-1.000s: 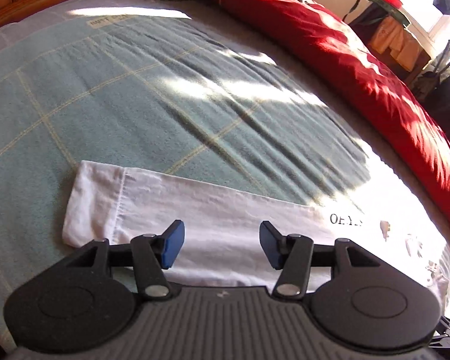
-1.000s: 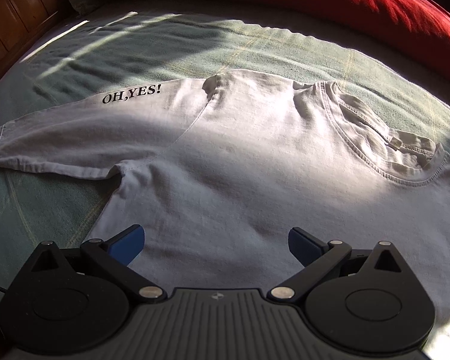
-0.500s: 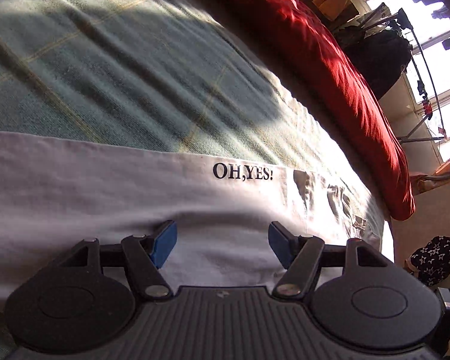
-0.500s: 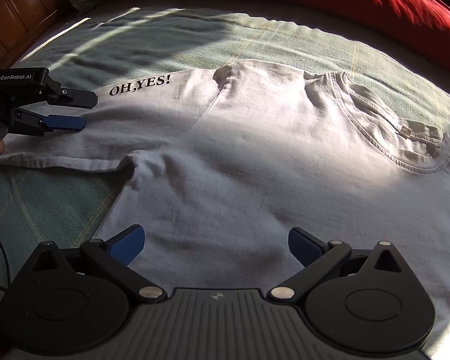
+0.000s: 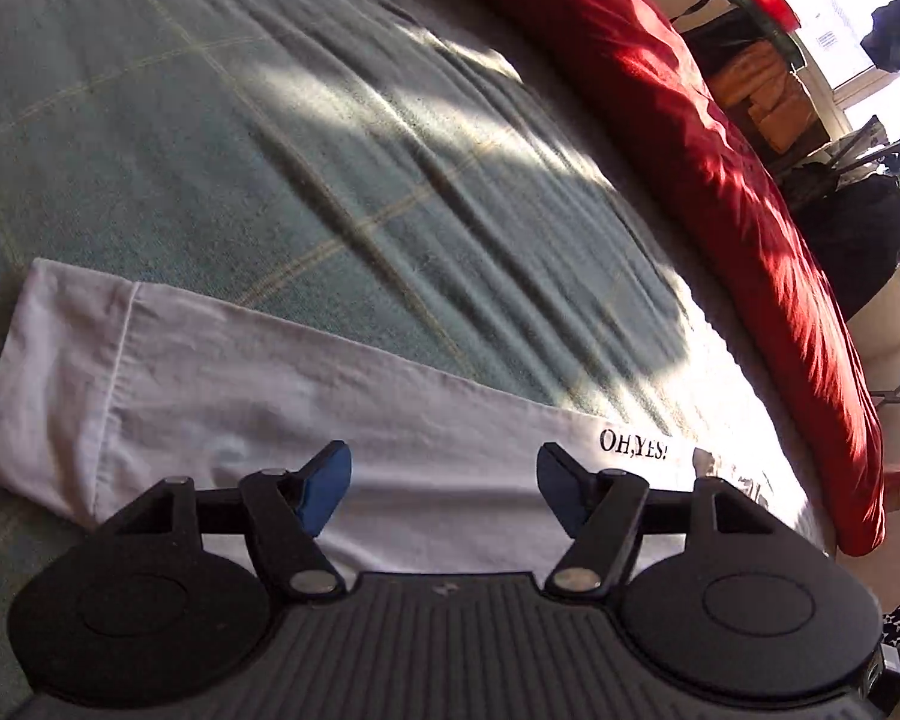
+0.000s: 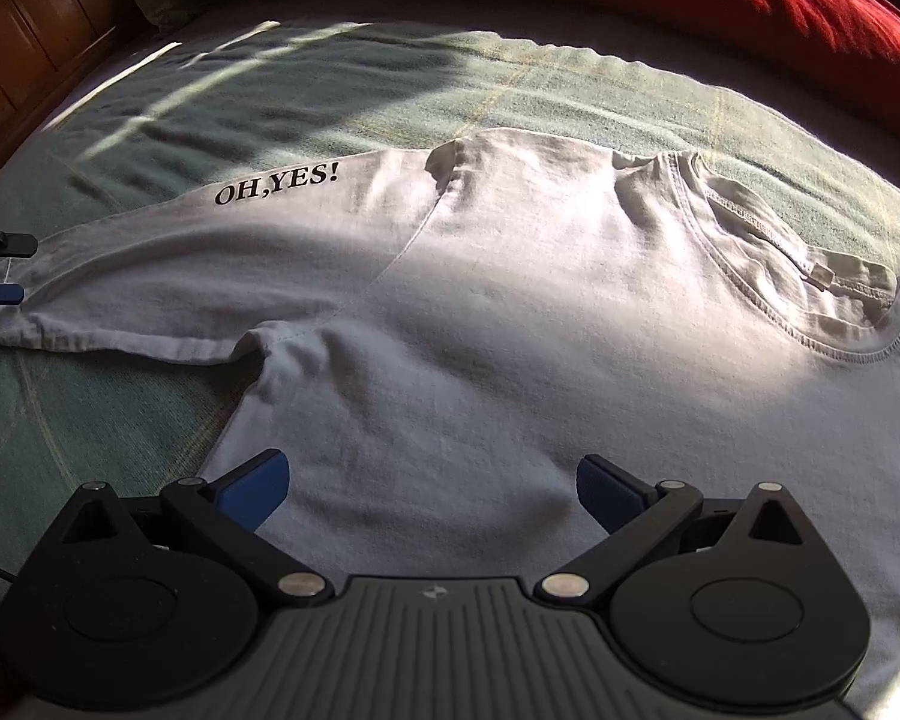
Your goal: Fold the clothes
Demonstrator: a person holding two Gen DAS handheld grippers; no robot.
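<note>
White T-shirt (image 6: 510,330) spread flat, unfolded

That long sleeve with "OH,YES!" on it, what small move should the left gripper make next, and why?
Probably ease the left gripper down and close on the sleeve. Its jaws stand open over the cloth and hold nothing, and the sleeve lies stretched out flat on the green blanket, not yet folded over the shirt. The right gripper is open too.

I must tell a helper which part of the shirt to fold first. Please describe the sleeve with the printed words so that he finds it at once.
On the green checked blanket lies a white T-shirt, spread flat. Its long sleeve stretches away from the collar. This sleeve alone bears black letters, "OH,YES!", near the shoulder.
</note>
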